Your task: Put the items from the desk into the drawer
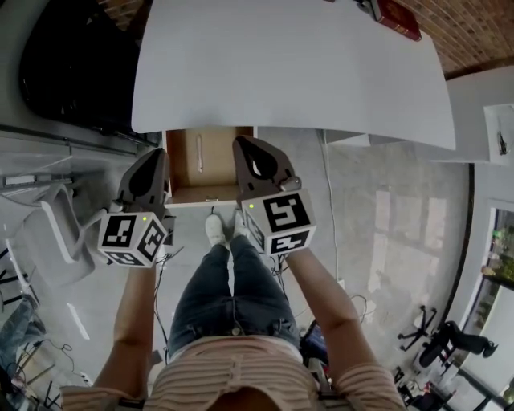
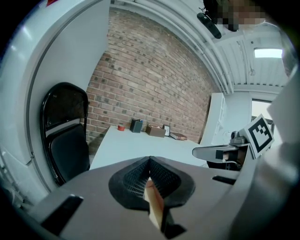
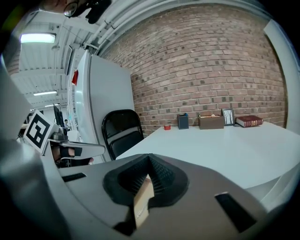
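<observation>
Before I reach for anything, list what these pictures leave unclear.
- Drawer, head view: its back lies under the desk top.
- Red book, head view: cut off by the top edge.
- Red item, right gripper view: too small to identify.

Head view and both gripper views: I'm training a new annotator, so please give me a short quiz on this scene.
1. True or false: the drawer under the desk stands open.
2. The red book and the box sit: A) in the drawer; B) at the desk's far end, by the brick wall; C) at the desk's near edge.
3. What do the left gripper and the right gripper hold?
Key: 1 true; 2 B; 3 nothing, both have their jaws shut.
</observation>
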Action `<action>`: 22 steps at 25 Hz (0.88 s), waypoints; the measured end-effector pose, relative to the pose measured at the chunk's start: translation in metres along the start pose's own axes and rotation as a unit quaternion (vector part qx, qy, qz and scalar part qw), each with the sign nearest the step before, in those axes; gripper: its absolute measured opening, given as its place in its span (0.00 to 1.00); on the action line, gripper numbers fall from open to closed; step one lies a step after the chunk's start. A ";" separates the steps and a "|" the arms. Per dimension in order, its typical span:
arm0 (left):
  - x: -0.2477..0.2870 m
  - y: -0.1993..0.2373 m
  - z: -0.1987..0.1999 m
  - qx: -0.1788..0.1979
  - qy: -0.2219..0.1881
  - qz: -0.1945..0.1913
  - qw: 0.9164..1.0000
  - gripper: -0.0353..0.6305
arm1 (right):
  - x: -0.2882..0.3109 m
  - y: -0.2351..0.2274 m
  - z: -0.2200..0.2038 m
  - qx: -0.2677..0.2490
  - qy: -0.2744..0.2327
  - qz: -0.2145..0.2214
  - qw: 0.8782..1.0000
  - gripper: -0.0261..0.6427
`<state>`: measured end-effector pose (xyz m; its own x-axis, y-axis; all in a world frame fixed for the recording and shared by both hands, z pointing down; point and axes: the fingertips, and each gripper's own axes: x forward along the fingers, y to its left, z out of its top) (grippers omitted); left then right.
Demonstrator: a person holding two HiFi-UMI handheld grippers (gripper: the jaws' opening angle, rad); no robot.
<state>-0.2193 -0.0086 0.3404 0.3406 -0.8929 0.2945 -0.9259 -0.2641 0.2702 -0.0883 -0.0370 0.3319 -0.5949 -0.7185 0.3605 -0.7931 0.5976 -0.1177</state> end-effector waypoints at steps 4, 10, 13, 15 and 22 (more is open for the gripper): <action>-0.005 -0.007 0.017 0.005 -0.018 -0.003 1.000 0.07 | -0.012 0.000 0.022 -0.016 -0.032 -0.006 0.999 0.06; -0.024 -0.018 0.037 0.017 -0.041 -0.011 0.999 0.07 | -0.029 0.009 0.040 -0.033 -0.062 0.000 0.998 0.06; -0.030 -0.024 0.043 0.026 -0.048 -0.015 0.998 0.07 | -0.034 0.011 0.048 -0.033 -0.075 -0.003 0.997 0.06; -0.035 -0.027 0.044 0.030 -0.050 -0.017 0.998 0.07 | -0.038 0.014 0.053 -0.034 -0.083 -0.004 0.996 0.06; -0.044 -0.028 0.053 0.035 -0.061 -0.014 0.997 0.07 | -0.049 0.017 0.057 -0.038 -0.090 -0.007 0.995 0.06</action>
<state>-0.2173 0.0189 0.2717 0.3482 -0.9214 0.1725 -0.9269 -0.3109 0.2102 -0.0798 -0.0122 0.2593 -0.6026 -0.7751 0.1900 -0.7936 0.6070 -0.0410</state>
